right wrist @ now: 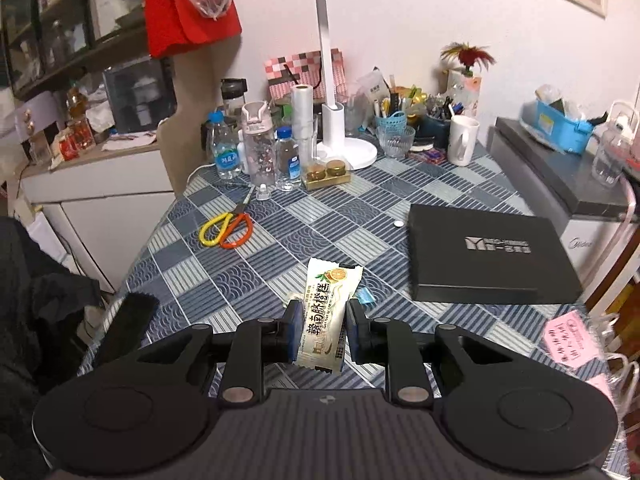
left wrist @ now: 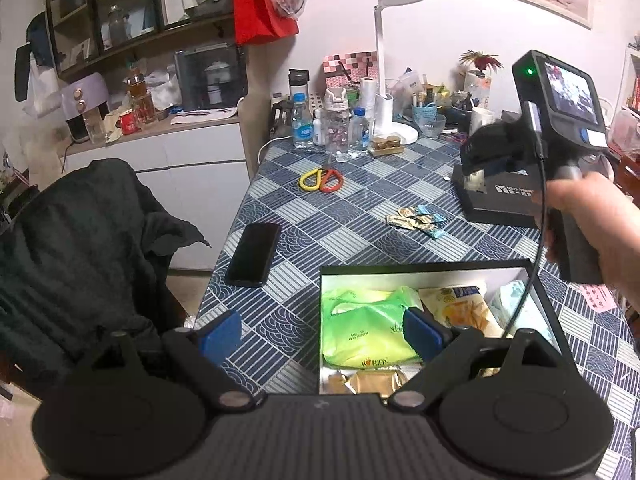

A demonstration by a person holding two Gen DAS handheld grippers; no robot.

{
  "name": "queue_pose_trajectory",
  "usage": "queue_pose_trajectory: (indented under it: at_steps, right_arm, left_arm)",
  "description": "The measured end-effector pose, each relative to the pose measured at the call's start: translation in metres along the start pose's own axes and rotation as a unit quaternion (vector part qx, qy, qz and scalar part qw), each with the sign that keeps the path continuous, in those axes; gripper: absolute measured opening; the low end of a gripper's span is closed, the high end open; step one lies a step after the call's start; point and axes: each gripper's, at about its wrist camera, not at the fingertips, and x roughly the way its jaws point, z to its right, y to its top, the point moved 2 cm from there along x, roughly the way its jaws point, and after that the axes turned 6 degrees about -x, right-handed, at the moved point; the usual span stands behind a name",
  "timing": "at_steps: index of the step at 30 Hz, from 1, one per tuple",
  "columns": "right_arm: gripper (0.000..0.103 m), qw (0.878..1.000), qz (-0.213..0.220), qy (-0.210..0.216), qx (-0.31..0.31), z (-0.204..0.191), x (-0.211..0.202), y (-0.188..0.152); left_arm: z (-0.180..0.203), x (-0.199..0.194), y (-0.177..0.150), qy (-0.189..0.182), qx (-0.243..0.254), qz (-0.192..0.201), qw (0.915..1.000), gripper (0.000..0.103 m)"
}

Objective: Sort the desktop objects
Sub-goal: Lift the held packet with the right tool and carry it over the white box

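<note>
Snack packet [right wrist: 327,316] — white, with an orange-slice print and dark lettering — sits clenched between the blue pads of the right tool [right wrist: 320,322], lifted above the blue patterned tabletop [right wrist: 280,240]. A small blue wrapper [right wrist: 365,295] lies on the cloth just past the right pad. Beyond it rests a flat black box lid [right wrist: 488,254], and further left a pair of scissors [right wrist: 228,229] with yellow and orange handles.

From the left wrist view, the left tool [left wrist: 322,336] stands released, its jaws wide apart with nothing between them — one pad over the tabletop, the other over an open black box [left wrist: 424,270]. Inside the box lie a green bag [left wrist: 360,328], a yellow snack bag [left wrist: 460,308] and some gold-wrapped pieces [left wrist: 372,384]. A few more small packets [left wrist: 418,220] lie on the cloth beyond the box, and a black phone [left wrist: 254,254] rests near the tabletop's left edge.
</note>
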Motion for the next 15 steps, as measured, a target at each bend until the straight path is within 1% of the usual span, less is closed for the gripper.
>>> queue_pose_trajectory:
  at_steps: [10, 15]
  right_arm:
    - [0.023, 1.000, -0.011, 0.026, 0.011, 0.012, -0.044, -0.053]
    - [0.023, 0.999, -0.028, 0.042, 0.010, 0.009, -0.058, -0.083]
  left_arm:
    - [0.003, -0.015, -0.010, 0.001, 0.005, 0.005, 1.0000, 0.103]
    - [0.002, -0.019, -0.015, 0.002, 0.002, 0.004, 1.0000, 0.103]
